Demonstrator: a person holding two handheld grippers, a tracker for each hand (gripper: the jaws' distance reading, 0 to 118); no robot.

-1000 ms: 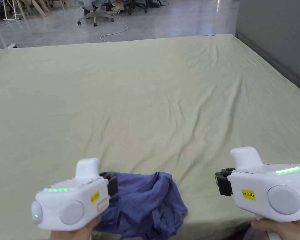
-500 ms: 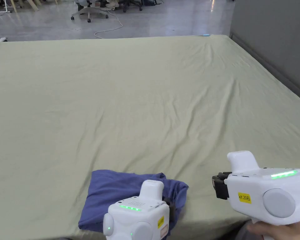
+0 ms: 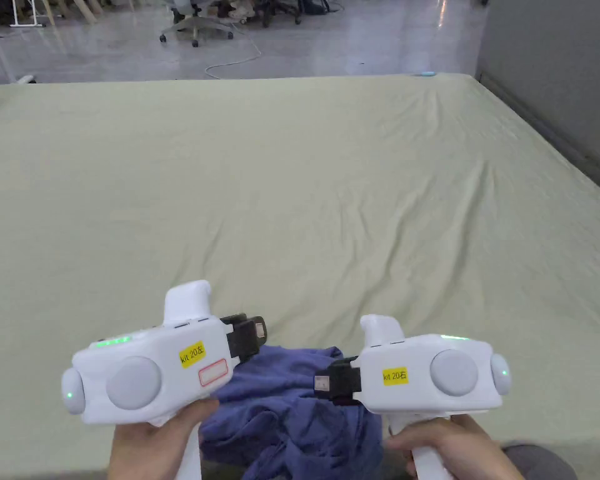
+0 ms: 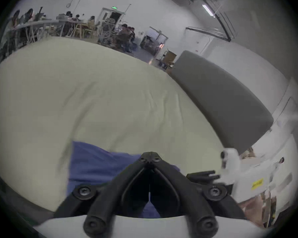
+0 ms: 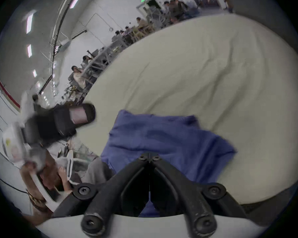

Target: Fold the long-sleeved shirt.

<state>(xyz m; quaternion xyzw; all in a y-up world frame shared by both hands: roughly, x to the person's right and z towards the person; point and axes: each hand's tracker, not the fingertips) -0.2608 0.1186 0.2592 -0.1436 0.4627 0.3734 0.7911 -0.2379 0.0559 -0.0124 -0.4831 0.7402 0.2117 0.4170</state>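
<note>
I'm holding both hand-held grippers, left (image 3: 259, 327) and right (image 3: 322, 383), clenched and empty above the blue shirt (image 3: 292, 406), bunched at the bed's (image 3: 330, 187) near edge. I'm judging it needs spreading flat before folding.

A large open lab or workspace: a sheet-covered bed (image 3: 330, 175) is sitting on a polished floor (image 3: 330, 37), while people (image 5: 78, 77) are working at tables (image 4: 41, 24) beyond office chairs (image 3: 195, 25).
</note>
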